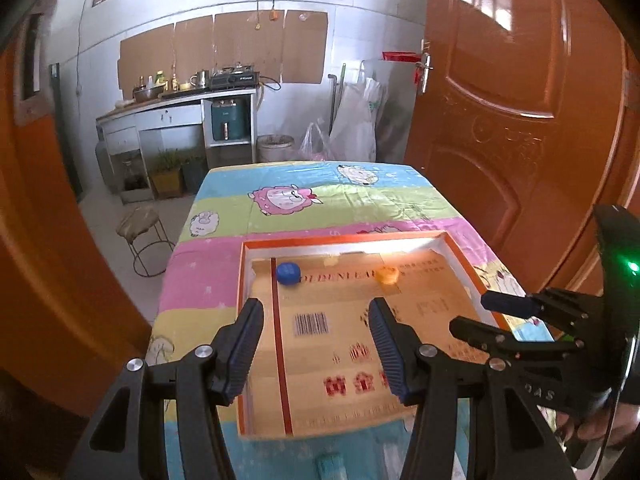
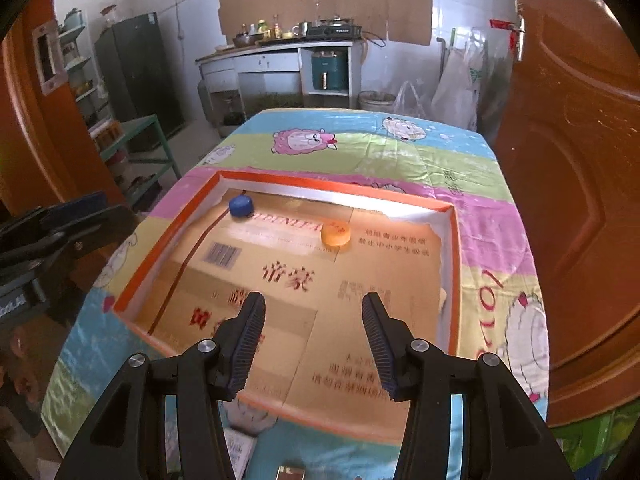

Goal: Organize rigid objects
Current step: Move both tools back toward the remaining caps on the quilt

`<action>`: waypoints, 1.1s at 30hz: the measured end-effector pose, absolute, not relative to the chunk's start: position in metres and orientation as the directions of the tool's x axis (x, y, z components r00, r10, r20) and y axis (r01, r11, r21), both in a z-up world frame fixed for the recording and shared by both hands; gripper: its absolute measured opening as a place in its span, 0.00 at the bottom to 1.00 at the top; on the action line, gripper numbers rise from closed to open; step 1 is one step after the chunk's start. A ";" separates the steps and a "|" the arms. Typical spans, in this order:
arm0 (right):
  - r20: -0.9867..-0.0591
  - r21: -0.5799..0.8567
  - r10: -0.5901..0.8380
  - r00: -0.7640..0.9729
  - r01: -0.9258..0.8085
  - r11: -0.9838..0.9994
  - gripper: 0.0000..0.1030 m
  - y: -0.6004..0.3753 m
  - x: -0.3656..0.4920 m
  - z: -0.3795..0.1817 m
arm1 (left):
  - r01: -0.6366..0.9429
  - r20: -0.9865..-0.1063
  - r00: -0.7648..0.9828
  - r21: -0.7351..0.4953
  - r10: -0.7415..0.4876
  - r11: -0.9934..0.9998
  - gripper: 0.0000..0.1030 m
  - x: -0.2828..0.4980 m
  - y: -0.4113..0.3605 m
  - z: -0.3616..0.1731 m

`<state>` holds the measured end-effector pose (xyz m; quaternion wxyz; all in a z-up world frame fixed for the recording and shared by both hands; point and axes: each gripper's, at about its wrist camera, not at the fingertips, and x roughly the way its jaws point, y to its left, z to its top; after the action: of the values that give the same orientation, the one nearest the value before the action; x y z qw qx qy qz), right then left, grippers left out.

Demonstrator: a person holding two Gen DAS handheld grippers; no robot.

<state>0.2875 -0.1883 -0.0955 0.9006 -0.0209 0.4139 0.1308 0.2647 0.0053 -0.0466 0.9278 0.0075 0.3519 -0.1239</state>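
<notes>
A shallow orange-rimmed box (image 1: 256, 245) (image 2: 168, 236) lined with printed cardboard lies on the table. A blue bottle cap (image 1: 287, 273) (image 2: 240, 205) sits in its far left corner. An orange cap (image 1: 387, 275) (image 2: 335, 233) sits near the far middle. My left gripper (image 1: 316, 312) is open and empty above the box's near half. My right gripper (image 2: 313, 308) is open and empty above the box's near part. The right gripper also shows in the left wrist view (image 1: 472, 316), and the left gripper shows at the left edge of the right wrist view (image 2: 60, 220).
The table wears a striped cartoon-sheep cloth (image 1: 360, 200) (image 2: 400, 160). Small items lie at its near edge (image 1: 330, 466) (image 2: 290, 472). A brown door (image 1: 520, 120) (image 2: 580, 160) stands right. A stool (image 1: 144, 236) and green bench (image 2: 140, 136) stand left; a kitchen counter (image 1: 176, 108) stands behind.
</notes>
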 end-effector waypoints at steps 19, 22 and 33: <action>-0.705 0.117 0.305 0.641 -0.319 0.940 0.51 -0.177 0.114 -0.111 | 0.255 -0.669 0.686 -0.147 -0.286 0.956 0.53 0.145 0.039 -0.085; -0.711 0.100 0.306 0.634 -0.339 0.935 0.51 -0.167 0.092 -0.117 | 0.262 -0.675 0.683 -0.130 -0.279 0.956 0.53 0.131 0.038 -0.090; -0.722 0.059 0.335 0.606 -0.429 0.901 0.51 -0.131 0.035 -0.145 | 0.277 -0.683 0.671 -0.130 -0.289 0.952 0.53 0.095 0.034 -0.103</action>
<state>0.0347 -0.1309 -0.1447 0.8940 -0.0603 0.3892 0.2136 0.0949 0.0339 -0.1027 0.9140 -0.0076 0.3749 -0.1548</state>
